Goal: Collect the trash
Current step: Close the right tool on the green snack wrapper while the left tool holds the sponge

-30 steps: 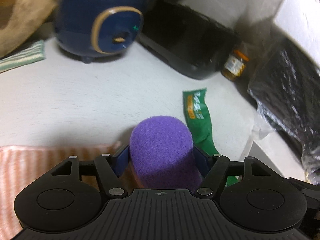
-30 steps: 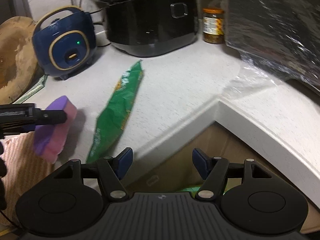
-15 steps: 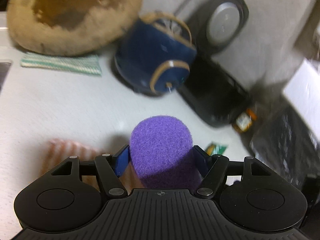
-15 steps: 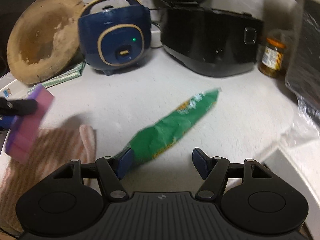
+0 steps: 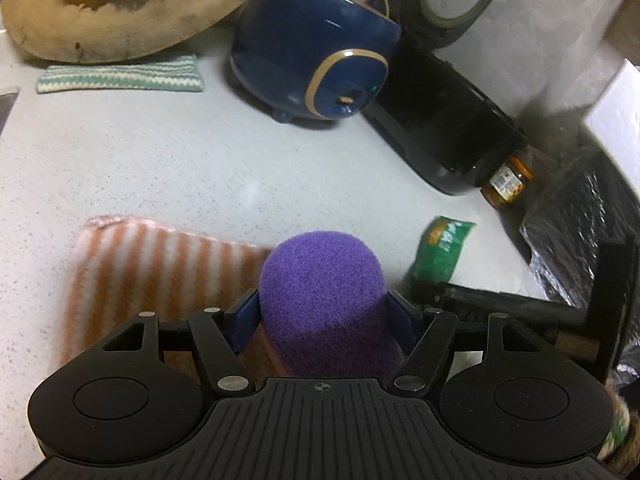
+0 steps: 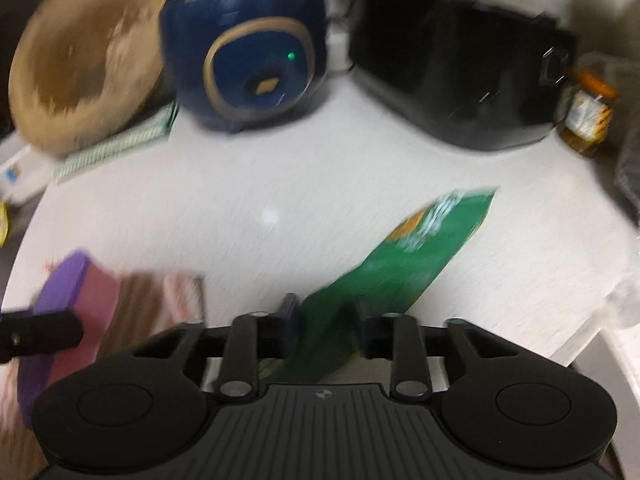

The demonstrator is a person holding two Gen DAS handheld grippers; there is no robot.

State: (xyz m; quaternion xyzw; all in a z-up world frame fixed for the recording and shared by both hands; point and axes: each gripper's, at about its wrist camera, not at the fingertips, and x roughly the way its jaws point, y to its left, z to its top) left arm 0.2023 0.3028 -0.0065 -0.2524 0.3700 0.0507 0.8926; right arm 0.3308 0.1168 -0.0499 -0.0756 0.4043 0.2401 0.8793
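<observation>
My left gripper (image 5: 322, 312) is shut on a purple and pink sponge (image 5: 324, 280), held just above a striped orange cloth (image 5: 152, 264). The sponge also shows at the left of the right wrist view (image 6: 68, 292). A long green snack wrapper (image 6: 392, 264) lies on the white counter; its far end shows in the left wrist view (image 5: 440, 252). My right gripper (image 6: 326, 332) has its fingers closed in around the near end of the wrapper. The right wrist view is blurred.
A navy rice cooker (image 5: 316, 44) and a black cooker (image 5: 448, 120) stand at the back. A round wooden board (image 5: 120, 0) leans at back left above a green striped cloth (image 5: 120, 78). A small jar (image 5: 506, 182) and a foil-wrapped box (image 5: 580, 232) are at right.
The right gripper moved forward to the wrapper and its fingers closed on the near end. The left gripper lowered the sponge over the striped cloth.
</observation>
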